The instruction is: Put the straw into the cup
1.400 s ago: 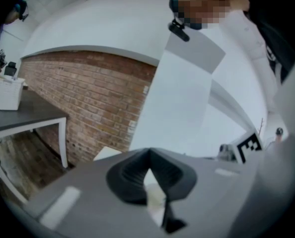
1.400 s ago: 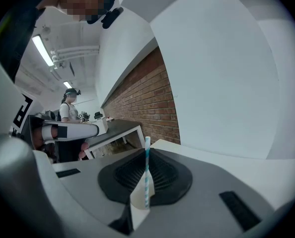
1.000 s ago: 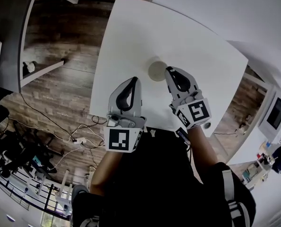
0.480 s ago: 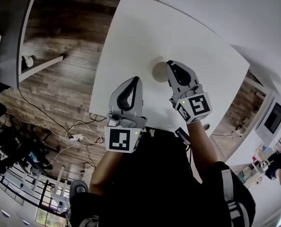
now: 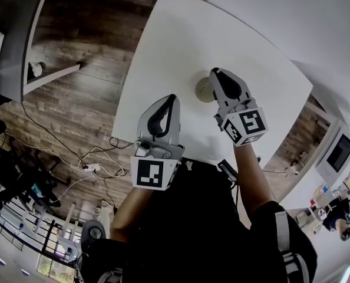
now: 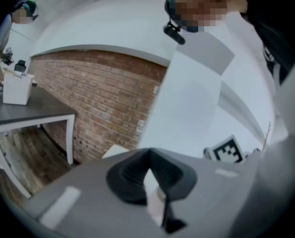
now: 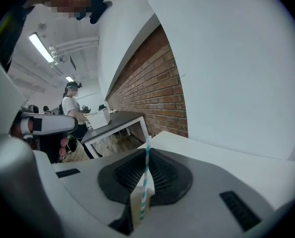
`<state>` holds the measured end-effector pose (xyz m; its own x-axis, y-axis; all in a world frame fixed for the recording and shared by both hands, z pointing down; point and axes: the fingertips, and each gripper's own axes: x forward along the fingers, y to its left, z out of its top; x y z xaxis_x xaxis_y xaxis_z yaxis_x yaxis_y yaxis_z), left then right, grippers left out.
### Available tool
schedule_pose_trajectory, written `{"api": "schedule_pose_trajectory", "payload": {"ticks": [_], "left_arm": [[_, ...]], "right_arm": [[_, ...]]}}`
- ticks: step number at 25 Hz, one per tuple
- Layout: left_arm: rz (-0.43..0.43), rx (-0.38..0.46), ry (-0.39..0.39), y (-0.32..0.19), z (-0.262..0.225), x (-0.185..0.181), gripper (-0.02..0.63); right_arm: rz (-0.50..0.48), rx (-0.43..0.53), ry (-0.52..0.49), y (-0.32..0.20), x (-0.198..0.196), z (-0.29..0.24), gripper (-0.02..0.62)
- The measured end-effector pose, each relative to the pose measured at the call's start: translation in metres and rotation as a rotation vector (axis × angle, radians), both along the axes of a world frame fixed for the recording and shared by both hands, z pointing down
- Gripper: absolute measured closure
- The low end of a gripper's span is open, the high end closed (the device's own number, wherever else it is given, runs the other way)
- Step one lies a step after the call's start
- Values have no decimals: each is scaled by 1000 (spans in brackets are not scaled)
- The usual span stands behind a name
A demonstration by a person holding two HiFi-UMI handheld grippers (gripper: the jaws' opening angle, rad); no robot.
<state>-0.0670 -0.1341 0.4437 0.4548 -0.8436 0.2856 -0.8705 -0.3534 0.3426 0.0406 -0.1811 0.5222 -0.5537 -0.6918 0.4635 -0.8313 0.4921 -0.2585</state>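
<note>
A pale round cup (image 5: 203, 91) stands on the white table (image 5: 181, 40); my right gripper partly covers its right side. My right gripper (image 5: 215, 73) reaches over the cup's right rim and is shut on a teal-and-white striped straw (image 7: 146, 175), which stands upright between its pads (image 7: 162, 177). The straw is too thin to make out in the head view, and the right gripper view does not show the cup. My left gripper (image 5: 171, 99) hovers over the table's near edge, left of the cup, its jaws shut with nothing in them (image 6: 148, 155).
Wooden floor with cables (image 5: 98, 165) lies left of the table. A grey table (image 6: 33, 114) with a white box (image 6: 16, 88) stands by a brick wall (image 6: 108, 98). A person (image 7: 73, 108) stands at that grey table. A white wall rises behind the white table.
My right gripper has slid a little farther along the cup's right side with the straw still held. The left gripper stays in place.
</note>
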Motion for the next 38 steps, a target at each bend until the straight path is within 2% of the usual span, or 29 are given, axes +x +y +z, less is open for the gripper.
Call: {"api": "schedule_pose_trajectory", "payload": {"ticks": [26,31,38], "left_arm": [[-27,5,-17,11,-1,-10,601],[-34,-2,-9,14,0,-12,601],[-8,29,-28,22,-10,-9,601]], "right_arm": [[6,-45,-48,-15,4,10,568],[20,-31,-63,-16,6,6,493],[38,6,-69,-7,14,-13,470]]}}
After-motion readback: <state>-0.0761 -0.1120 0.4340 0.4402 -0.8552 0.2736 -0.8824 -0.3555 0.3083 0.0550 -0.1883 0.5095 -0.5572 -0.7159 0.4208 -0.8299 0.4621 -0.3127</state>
